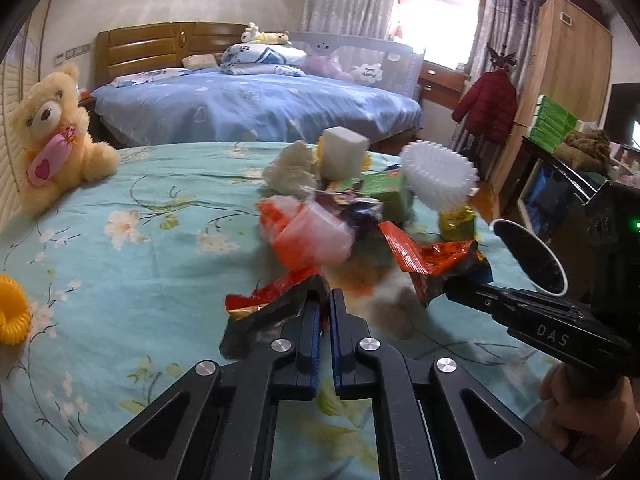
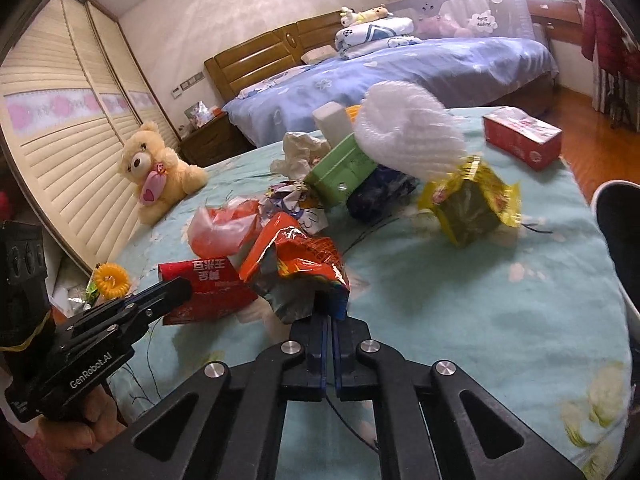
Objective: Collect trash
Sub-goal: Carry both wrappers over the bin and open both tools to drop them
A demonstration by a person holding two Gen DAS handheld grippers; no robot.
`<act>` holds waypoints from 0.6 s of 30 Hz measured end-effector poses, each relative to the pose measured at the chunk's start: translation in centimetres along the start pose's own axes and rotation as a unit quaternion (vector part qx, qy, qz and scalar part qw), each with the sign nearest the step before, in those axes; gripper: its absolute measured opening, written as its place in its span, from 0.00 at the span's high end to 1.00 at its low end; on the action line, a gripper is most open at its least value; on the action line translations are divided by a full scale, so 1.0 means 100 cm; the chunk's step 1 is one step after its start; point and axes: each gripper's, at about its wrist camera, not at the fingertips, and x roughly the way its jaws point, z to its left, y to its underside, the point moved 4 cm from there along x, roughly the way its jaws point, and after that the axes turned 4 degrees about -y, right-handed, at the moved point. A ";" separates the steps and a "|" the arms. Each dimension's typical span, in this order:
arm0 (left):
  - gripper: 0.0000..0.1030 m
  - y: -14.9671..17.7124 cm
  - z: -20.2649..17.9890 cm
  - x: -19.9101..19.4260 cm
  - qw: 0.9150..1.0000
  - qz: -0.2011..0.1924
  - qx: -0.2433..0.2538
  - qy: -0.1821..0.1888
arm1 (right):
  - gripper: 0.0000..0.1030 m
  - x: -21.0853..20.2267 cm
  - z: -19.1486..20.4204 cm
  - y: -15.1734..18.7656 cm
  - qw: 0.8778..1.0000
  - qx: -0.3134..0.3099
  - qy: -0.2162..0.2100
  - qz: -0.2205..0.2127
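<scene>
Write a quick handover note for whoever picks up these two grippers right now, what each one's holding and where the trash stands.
Left gripper: shut on the red snack wrapper.
Right gripper: shut on the orange foil wrapper.
Trash: still heaped mid-table, including the green carton, white foam net, yellow packet, crumpled tissue and orange plastic bag.
Done: two wrappers gripped.
Left: everything else; no bin in view.

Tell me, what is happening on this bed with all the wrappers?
A person is collecting trash with hand-held tongs. The left tongs are shut on a red snack wrapper, the right tongs on an orange crumpled wrapper. More litter, including a white foam net, is heaped on the floral bedspread.
</scene>
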 end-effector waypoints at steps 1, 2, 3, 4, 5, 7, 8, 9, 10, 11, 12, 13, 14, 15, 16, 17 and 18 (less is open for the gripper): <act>0.99 0.001 -0.004 -0.003 1.000 0.000 0.003 0.005 | 0.99 -0.004 -0.002 0.000 1.000 0.002 0.001 -0.002; 0.99 0.001 -0.008 -0.004 1.000 0.000 0.005 0.008 | 0.99 -0.008 -0.004 0.001 1.000 0.003 0.004 -0.004; 0.99 0.002 -0.012 -0.007 1.000 -0.001 0.009 0.012 | 0.99 -0.013 -0.006 0.001 1.000 0.005 0.006 -0.008; 0.99 0.002 -0.015 -0.009 1.000 -0.001 0.012 0.015 | 0.99 -0.016 -0.007 0.001 1.000 0.006 0.008 -0.010; 0.99 0.002 -0.019 -0.011 1.000 -0.002 0.016 0.019 | 0.99 -0.020 -0.010 0.002 1.000 0.008 0.010 -0.013; 0.99 0.002 -0.028 -0.015 0.999 -0.003 0.023 0.027 | 0.99 -0.028 -0.015 0.002 1.000 0.012 0.015 -0.019; 0.99 0.002 -0.032 -0.016 0.999 -0.003 0.026 0.031 | 0.99 -0.032 -0.018 0.003 0.999 0.014 0.018 -0.023; 0.99 0.002 -0.037 -0.018 0.999 -0.004 0.031 0.036 | 0.99 -0.037 -0.022 0.003 0.999 0.018 0.022 -0.026; 0.99 0.002 -0.041 -0.019 0.999 -0.004 0.035 0.039 | 0.99 -0.042 -0.027 0.003 0.999 0.022 0.027 -0.030; 0.99 0.001 -0.044 -0.019 0.998 -0.004 0.038 0.041 | 0.99 -0.045 -0.030 0.003 0.999 0.024 0.029 -0.032; 0.99 0.001 -0.048 -0.019 0.998 -0.004 0.042 0.043 | 0.99 -0.050 -0.035 0.003 0.998 0.028 0.034 -0.035; 0.99 0.000 -0.051 -0.018 0.998 -0.003 0.046 0.046 | 0.99 -0.054 -0.038 0.004 0.998 0.031 0.037 -0.037; 0.99 -0.001 -0.055 -0.017 0.998 -0.003 0.049 0.048 | 0.99 -0.060 -0.044 0.004 0.998 0.036 0.043 -0.041; 0.99 -0.002 -0.060 -0.017 0.997 -0.003 0.053 0.052 | 0.99 -0.063 -0.048 0.006 0.997 0.038 0.046 -0.044; 0.99 -0.003 -0.063 -0.016 0.997 -0.002 0.055 0.056 | 0.99 -0.067 -0.051 0.006 0.997 0.041 0.049 -0.047; 0.99 -0.004 -0.068 -0.015 0.997 -0.002 0.058 0.059 | 0.99 -0.071 -0.056 0.007 0.996 0.045 0.053 -0.049; 0.99 -0.004 -0.072 -0.014 0.996 -0.001 0.062 0.063 | 0.99 -0.076 -0.061 0.007 0.996 0.049 0.058 -0.053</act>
